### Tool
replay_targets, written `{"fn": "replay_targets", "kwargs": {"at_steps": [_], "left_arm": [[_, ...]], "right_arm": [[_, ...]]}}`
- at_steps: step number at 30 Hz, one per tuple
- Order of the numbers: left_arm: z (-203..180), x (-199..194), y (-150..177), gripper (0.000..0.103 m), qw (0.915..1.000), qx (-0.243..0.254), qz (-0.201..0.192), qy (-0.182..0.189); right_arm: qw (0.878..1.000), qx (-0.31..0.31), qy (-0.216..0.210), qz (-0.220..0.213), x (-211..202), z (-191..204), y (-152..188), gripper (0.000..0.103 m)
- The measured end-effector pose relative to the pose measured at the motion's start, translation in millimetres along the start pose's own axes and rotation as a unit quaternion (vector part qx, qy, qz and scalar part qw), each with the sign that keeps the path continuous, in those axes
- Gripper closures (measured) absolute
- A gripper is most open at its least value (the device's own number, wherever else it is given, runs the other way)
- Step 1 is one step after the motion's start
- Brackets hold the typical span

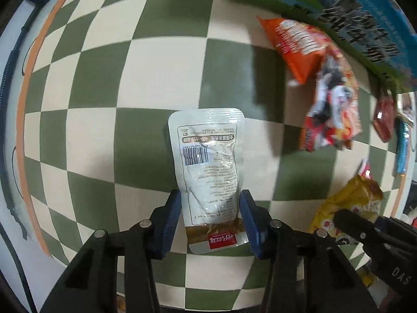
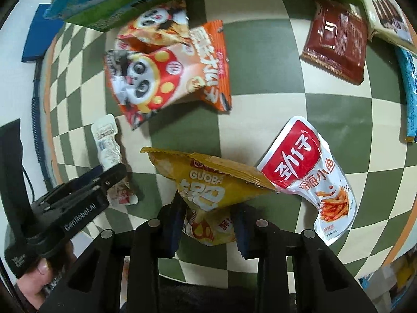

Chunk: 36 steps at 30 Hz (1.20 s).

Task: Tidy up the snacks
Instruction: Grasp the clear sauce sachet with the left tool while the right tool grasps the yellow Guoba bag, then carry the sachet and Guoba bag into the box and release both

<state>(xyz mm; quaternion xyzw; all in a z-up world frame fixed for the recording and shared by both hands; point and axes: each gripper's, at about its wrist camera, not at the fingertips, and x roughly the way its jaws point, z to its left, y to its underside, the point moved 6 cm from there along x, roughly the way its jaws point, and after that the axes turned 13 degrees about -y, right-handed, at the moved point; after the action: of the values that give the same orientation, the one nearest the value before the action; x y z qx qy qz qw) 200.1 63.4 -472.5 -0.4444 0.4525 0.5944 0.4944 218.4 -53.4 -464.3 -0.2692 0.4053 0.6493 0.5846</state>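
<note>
My left gripper is shut on a white snack pouch, printed back up, its lower part between the blue pads, over the green-and-cream checked cloth. It also shows in the right wrist view. My right gripper is shut on the lower end of a yellow GUOBA chip bag, which shows at the right of the left wrist view. An orange panda bag and a red-and-white fish snack pouch lie nearby.
A brown packet, a blue packet and a cream biscuit box lie at the far right. A big blue-green carton stands along the far edge. Black cables run off the cloth's left edge.
</note>
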Motion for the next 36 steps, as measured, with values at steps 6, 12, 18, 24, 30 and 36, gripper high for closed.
{"fn": "replay_targets", "kwargs": {"at_steps": [6,12,18,24,30,36], "left_arm": [[-4.5,-50.8,5.6,0.061,0.9986,0.004,-0.044,0.029],[4.0,-144.6,-7.0,0.061,0.9909,0.018,-0.119,0.059],[-17.6,-236.7,-74.2,0.06,0.9772,0.045,-0.176,0.11],[-46.2,-271.4,-155.9,0.06,0.9759,0.069,-0.17,0.119],[-63.8,-224.3,-221.3,0.06,0.9878,0.064,-0.077,0.12],[-72.1,-171.6,-245.4,0.06,0.9928,0.057,-0.009,0.105]], "right_arm": [[0.999,-0.02,-0.029,-0.014,-34.8,12.7,-3.3,0.068],[0.996,-0.037,-0.069,-0.047,-101.3,31.3,-9.7,0.068],[0.988,-0.059,-0.099,-0.106,-192.0,51.6,-43.2,0.068],[0.983,-0.072,-0.082,-0.145,-242.0,64.4,-105.6,0.068],[0.986,-0.037,-0.075,-0.142,-232.9,48.3,-169.8,0.068],[0.992,-0.009,-0.059,-0.111,-195.2,27.0,-209.0,0.068]]}}
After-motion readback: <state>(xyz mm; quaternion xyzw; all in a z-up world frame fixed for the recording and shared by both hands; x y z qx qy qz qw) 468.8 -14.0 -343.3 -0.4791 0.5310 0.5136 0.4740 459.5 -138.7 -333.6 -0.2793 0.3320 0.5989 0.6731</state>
